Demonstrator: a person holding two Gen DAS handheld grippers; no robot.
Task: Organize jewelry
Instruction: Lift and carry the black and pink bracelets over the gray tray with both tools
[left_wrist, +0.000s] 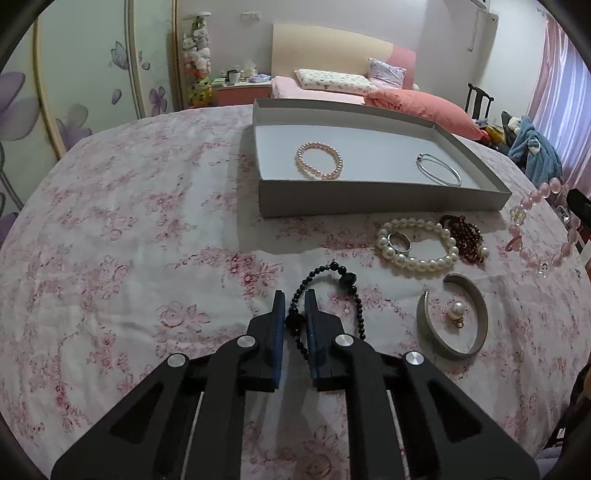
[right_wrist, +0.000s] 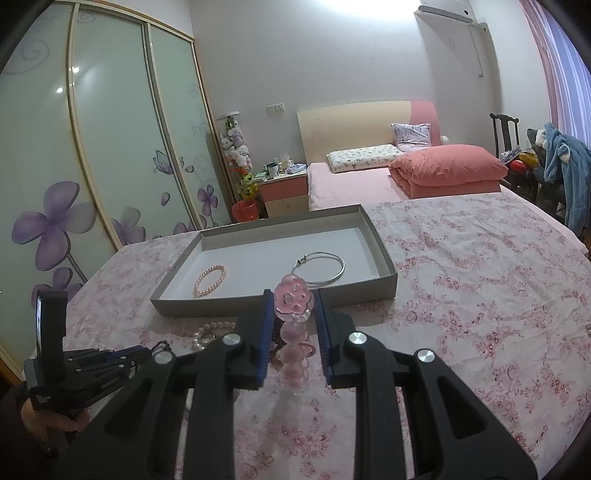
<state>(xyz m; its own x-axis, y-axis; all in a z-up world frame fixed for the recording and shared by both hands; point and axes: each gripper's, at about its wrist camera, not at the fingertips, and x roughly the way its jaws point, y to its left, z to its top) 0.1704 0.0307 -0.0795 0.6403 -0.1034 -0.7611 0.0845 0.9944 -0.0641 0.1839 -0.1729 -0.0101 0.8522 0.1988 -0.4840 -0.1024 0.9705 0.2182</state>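
Note:
My left gripper (left_wrist: 294, 295) is shut on a black bead bracelet (left_wrist: 347, 279) that lies on the floral tablecloth, with a large bead pinched between the blue pads. My right gripper (right_wrist: 293, 293) is shut on a pink bead bracelet (right_wrist: 294, 301) with a flower charm, held above the cloth just in front of the grey tray (right_wrist: 273, 306). That pink bracelet (left_wrist: 532, 229) also hangs at the right of the left wrist view. The tray (left_wrist: 369, 199) holds a pink pearl bracelet (left_wrist: 319, 161) and a silver bangle (left_wrist: 439, 169).
On the cloth right of the left gripper lie a white pearl bracelet (left_wrist: 417, 264), a silver ring (left_wrist: 399, 242), a dark red bead bracelet (left_wrist: 467, 236) and a silver cuff (left_wrist: 452, 321) around a pearl pendant (left_wrist: 456, 308). A bed (right_wrist: 369, 181) stands beyond the table.

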